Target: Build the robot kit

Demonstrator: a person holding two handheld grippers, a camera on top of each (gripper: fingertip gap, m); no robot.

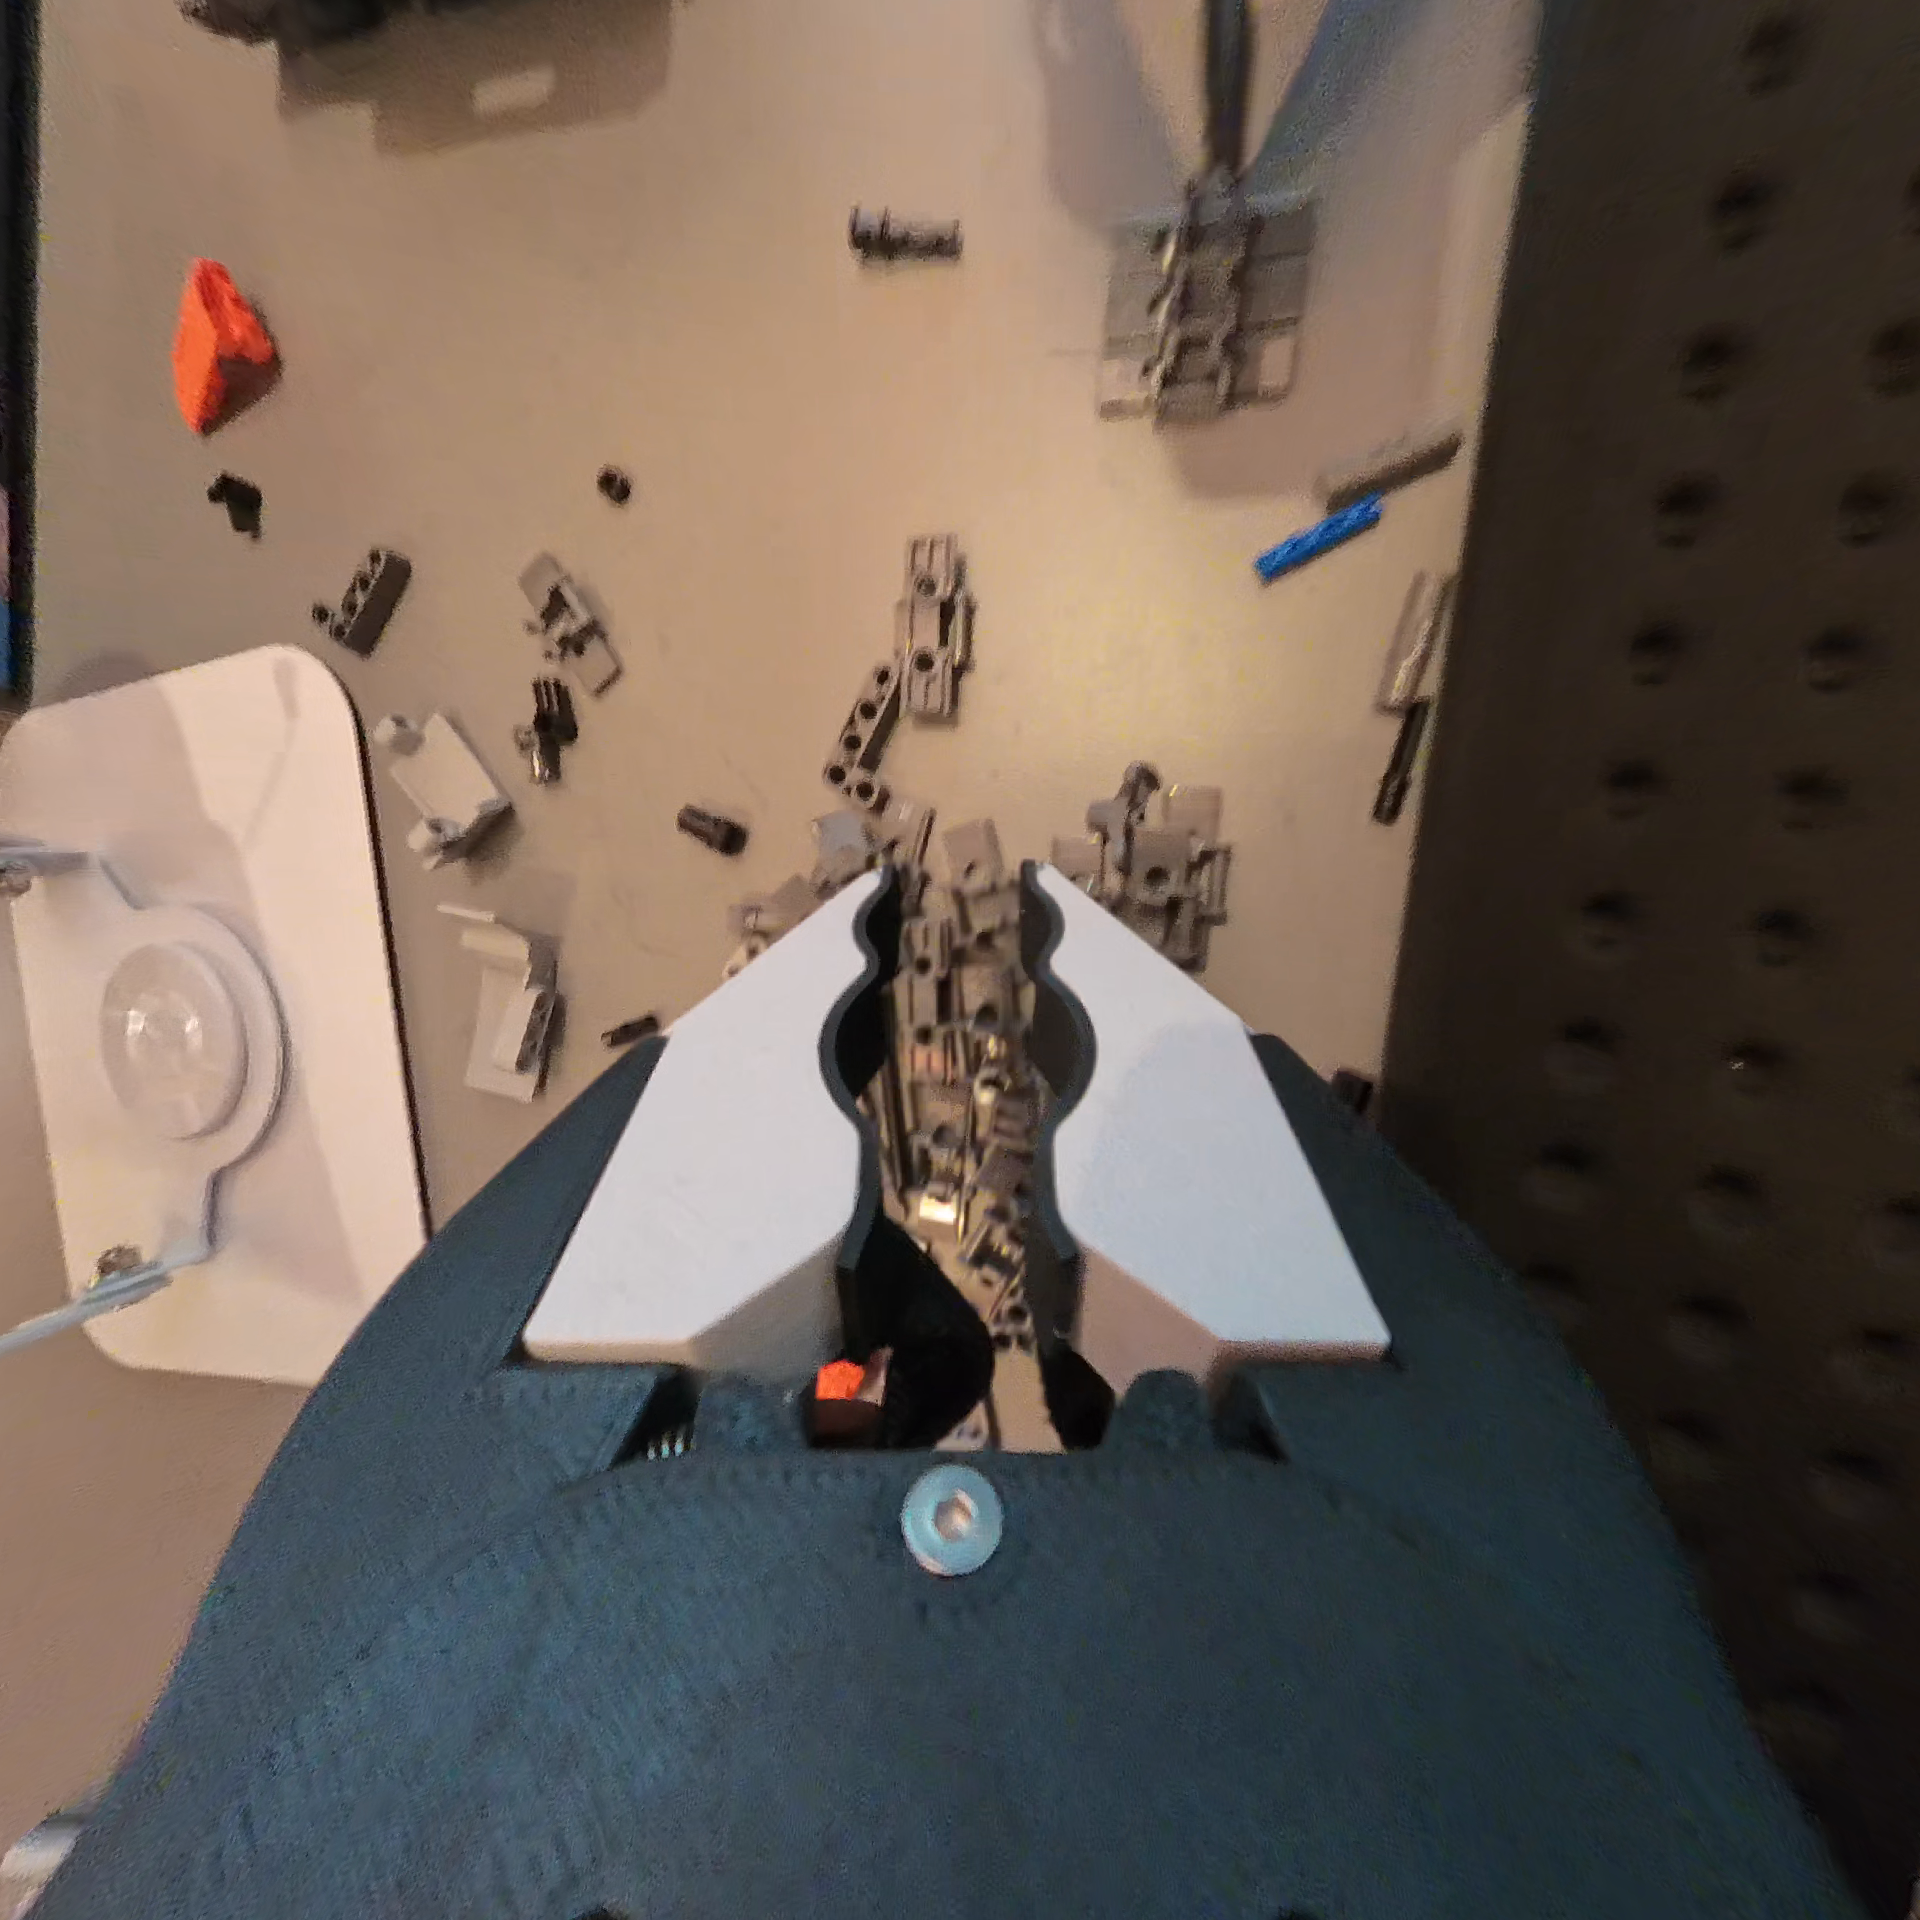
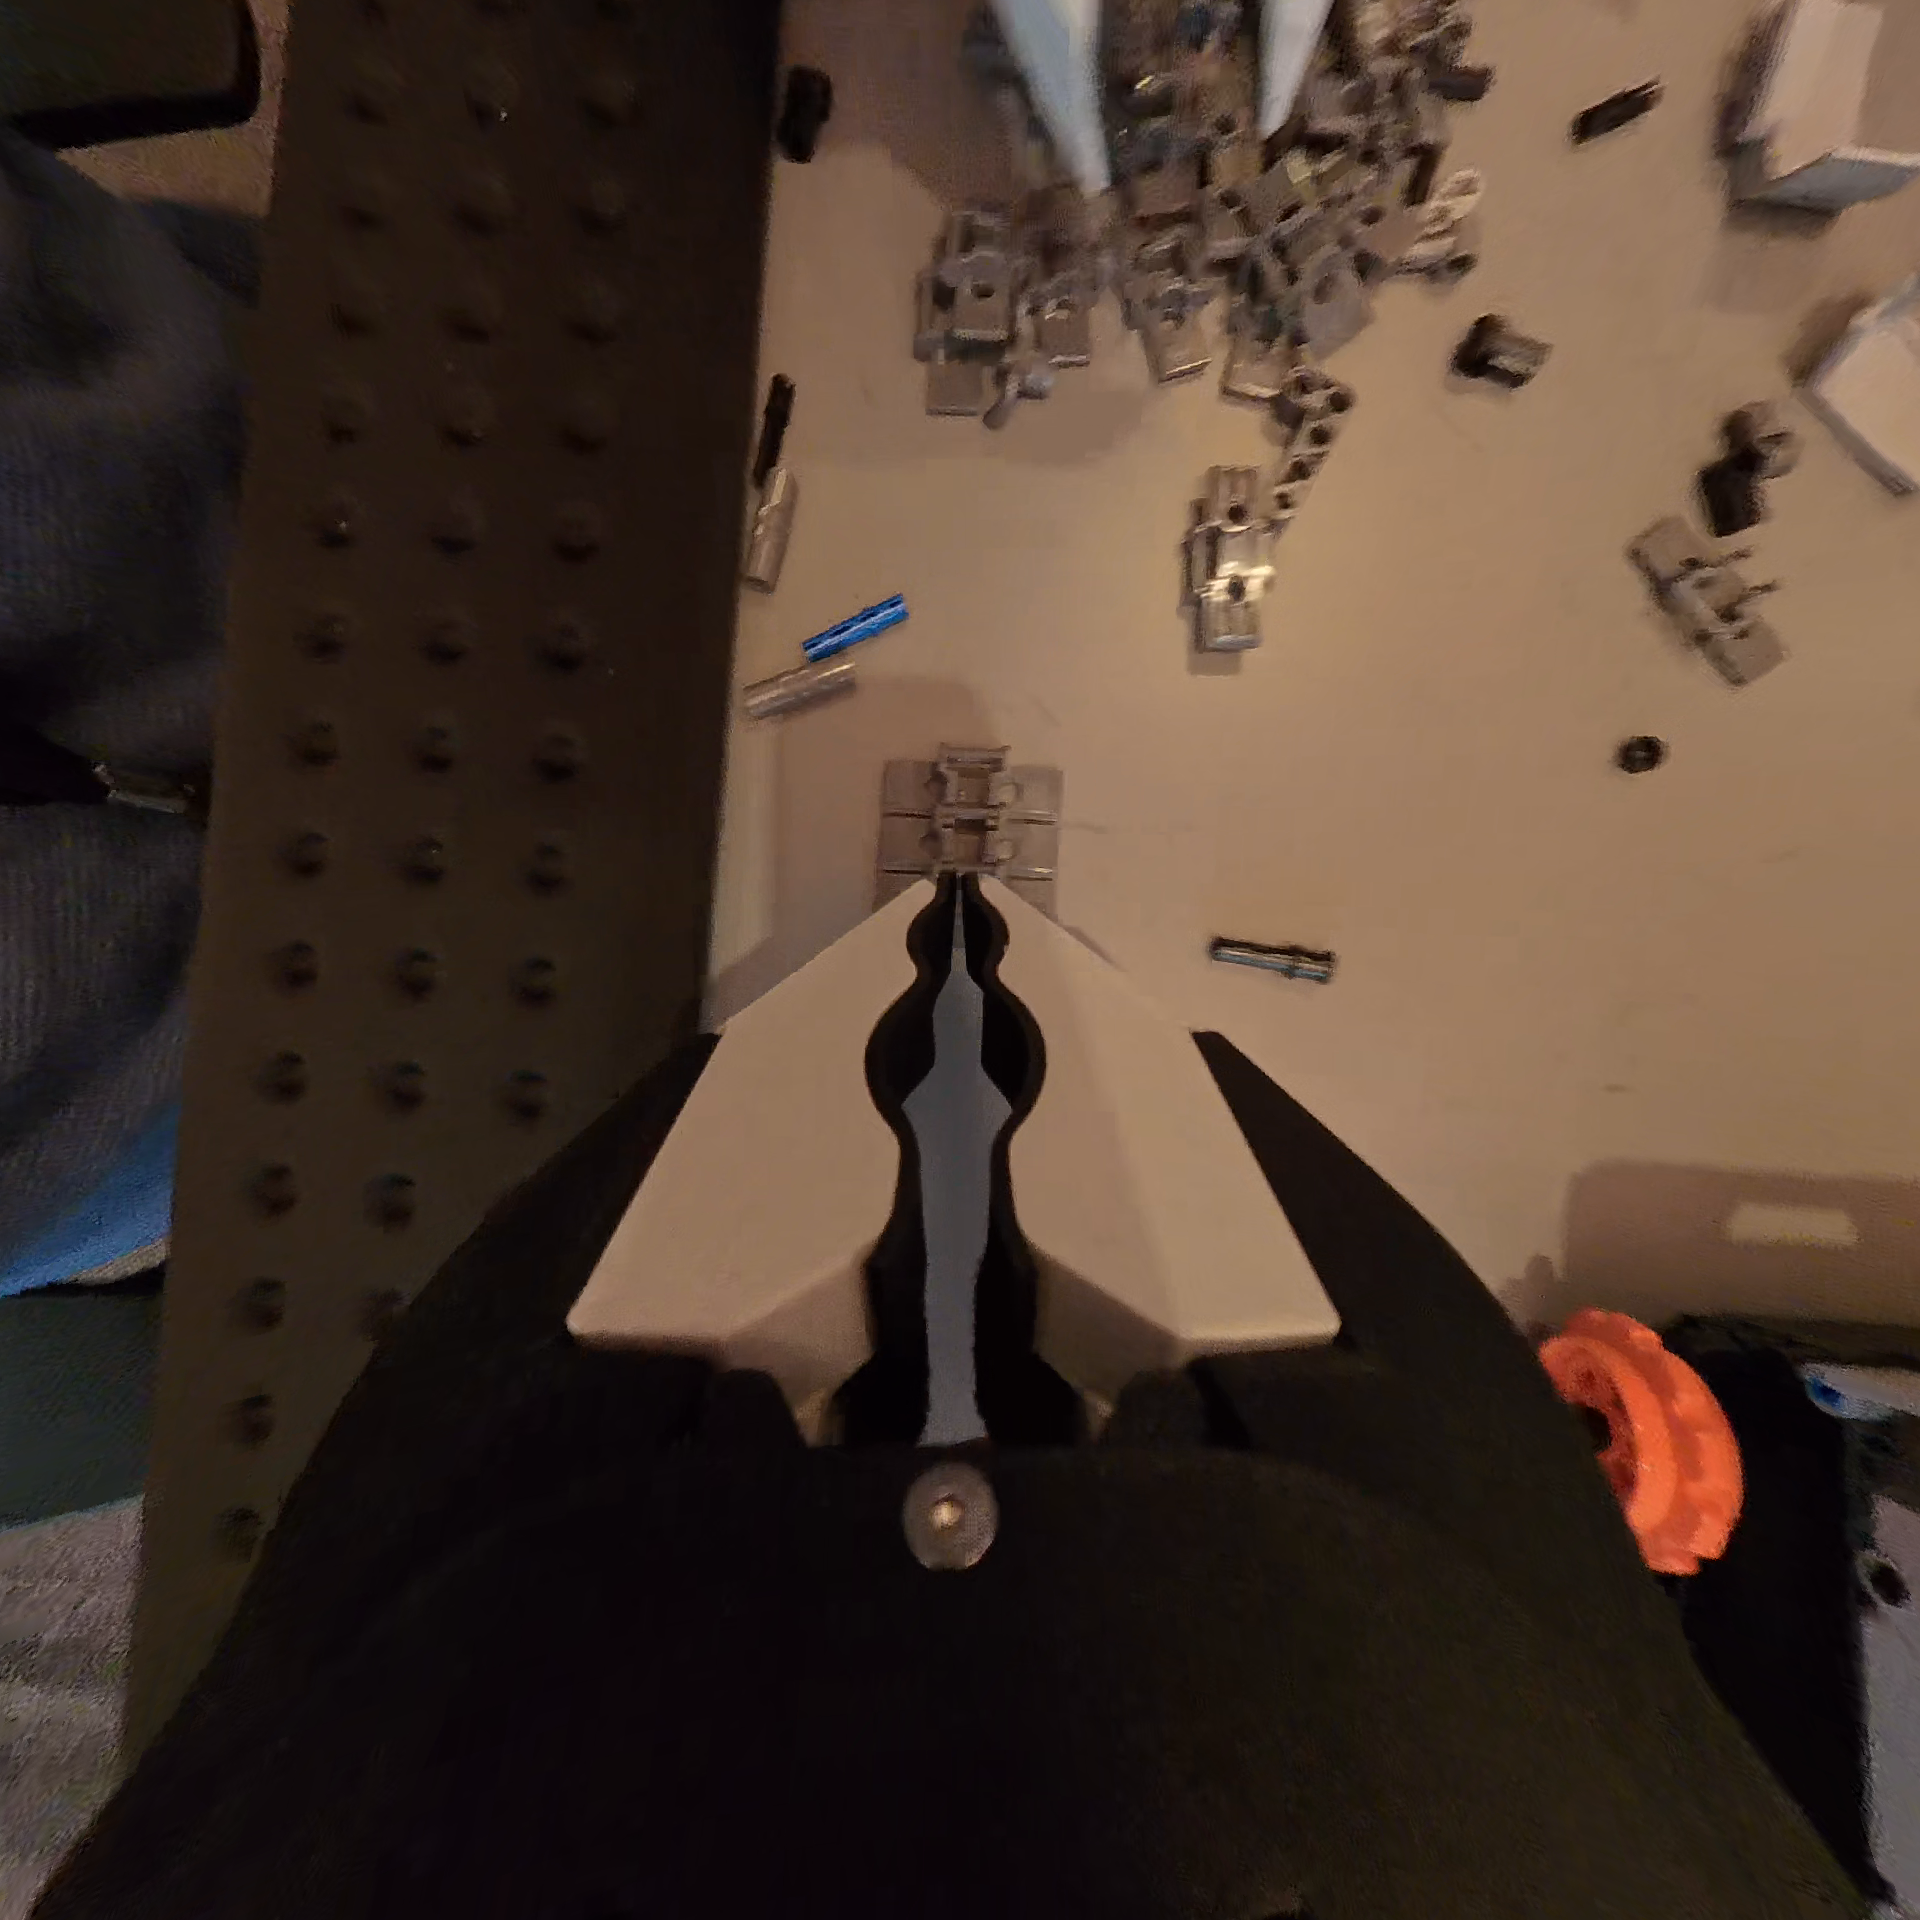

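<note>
My right hand-held gripper (image 2: pixel 958 883) was clamped on a small grey assembly of linked plastic plates (image 2: pixel 971 821), pinching its near edge between fingers drawn almost together; it sat above the beige worktop (image 2: pixel 1351 1039), just beside the dark studded baseplate (image 2: pixel 468 623). I judged it light and stiff, yet likely to flex or come apart at its joints, so a hold across a flat plate rather than at a link seemed wiser; the smooth plastic might slip.

My left hand-held gripper (image 1: pixel 958 883) stood with its fingers apart, a narrow gap between them, down over the heap of grey bricks (image 1: pixel 966 1039). Whether it gripped any of them I could not tell.

Near the right one lay a blue rod (image 2: pixel 854 627) and a grey sleeve (image 2: pixel 798 691). Off to the left sat an orange piece (image 1: pixel 218 343) and a white plate carrying a clear suction cup (image 1: pixel 187 1029).

I could read no brand, label or writing anywhere; motion blur softened both views.
</note>
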